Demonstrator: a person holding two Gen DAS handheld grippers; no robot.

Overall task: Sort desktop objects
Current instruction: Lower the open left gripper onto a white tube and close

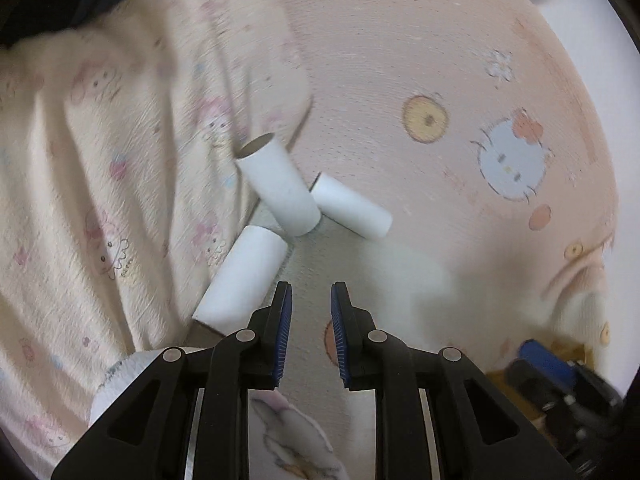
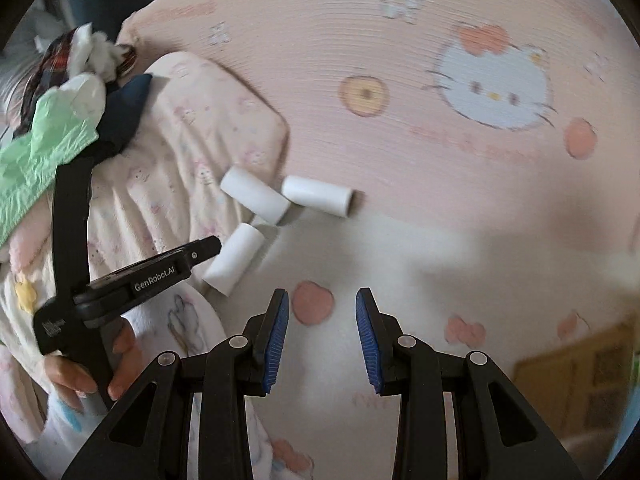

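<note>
3 white tubes (image 1: 276,188) counted on sheet (image 1: 400,60). Left gripper (image 1: 311,320), right gripper (image 2: 322,320): parted, nothing held. Clothes pile (image 2: 60,120) seen only in right view.

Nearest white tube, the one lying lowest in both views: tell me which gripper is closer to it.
Left. The left gripper sits right beside the nearest tube; the right gripper is off to its right, clearly apart.

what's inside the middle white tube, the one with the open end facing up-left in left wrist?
The middle tube shows a dark brown, hollow mouth, nothing visible inside. Deeper bore is hidden.
</note>
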